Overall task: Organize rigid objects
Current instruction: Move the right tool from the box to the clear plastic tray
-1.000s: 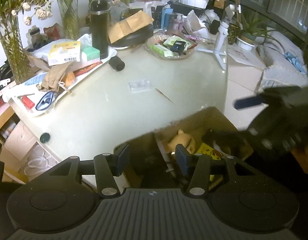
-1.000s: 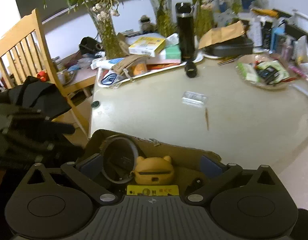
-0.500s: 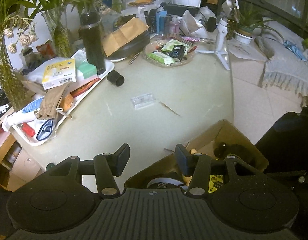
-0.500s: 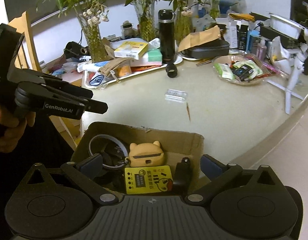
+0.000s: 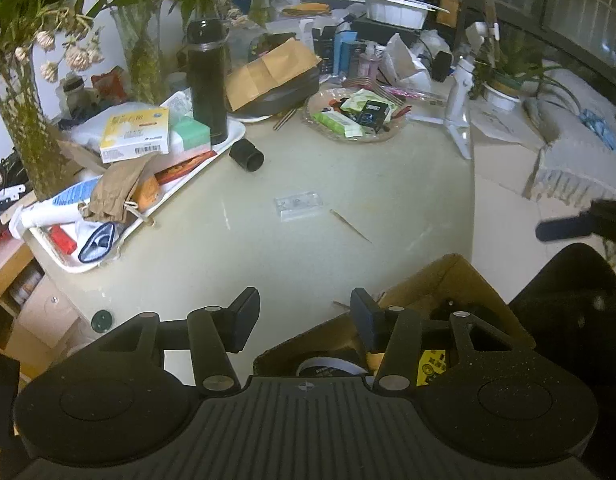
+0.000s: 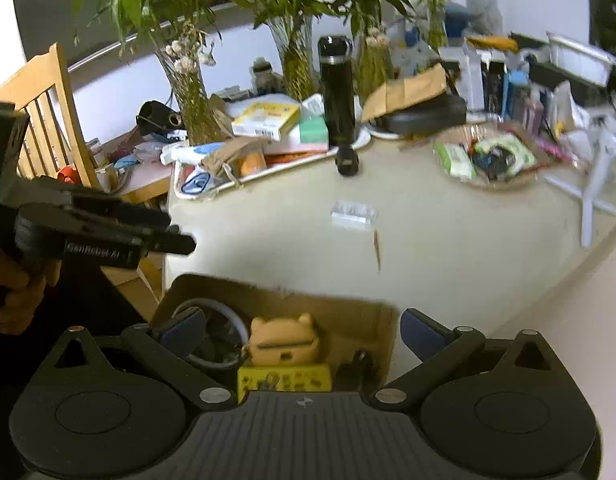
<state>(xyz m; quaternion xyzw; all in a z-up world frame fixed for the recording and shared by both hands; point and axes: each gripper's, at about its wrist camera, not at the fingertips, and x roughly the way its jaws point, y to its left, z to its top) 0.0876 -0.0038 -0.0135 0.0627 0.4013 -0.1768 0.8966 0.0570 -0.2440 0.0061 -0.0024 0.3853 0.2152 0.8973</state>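
An open cardboard box (image 6: 348, 312) sits at the near edge of the round table. It holds a tape roll (image 6: 216, 332), an orange bear-shaped case (image 6: 286, 342), a yellow card (image 6: 284, 376) and a small black item (image 6: 356, 364). My right gripper (image 6: 304, 332) hovers over the box, open and empty, its jaws standing wider than the bear case. My left gripper (image 5: 304, 316) is open with nothing between its fingers, just left of the box (image 5: 448, 280). On the tabletop lie a clear plastic case (image 5: 299, 207), a black cylinder (image 5: 247, 155) and a thin stick (image 5: 350, 226).
A white tray (image 5: 232, 136) piled with boxes and a black flask (image 5: 207, 80) stands at the back left. A glass dish (image 5: 356, 136) of packets and a white stand (image 5: 458, 120) are at the back right. Vases of plants line the back. A wooden chair (image 6: 48, 120) stands left.
My left gripper has drawn back out of the box, which now lies at its lower right. The right gripper has lifted slightly, and the box looks smaller beneath it.
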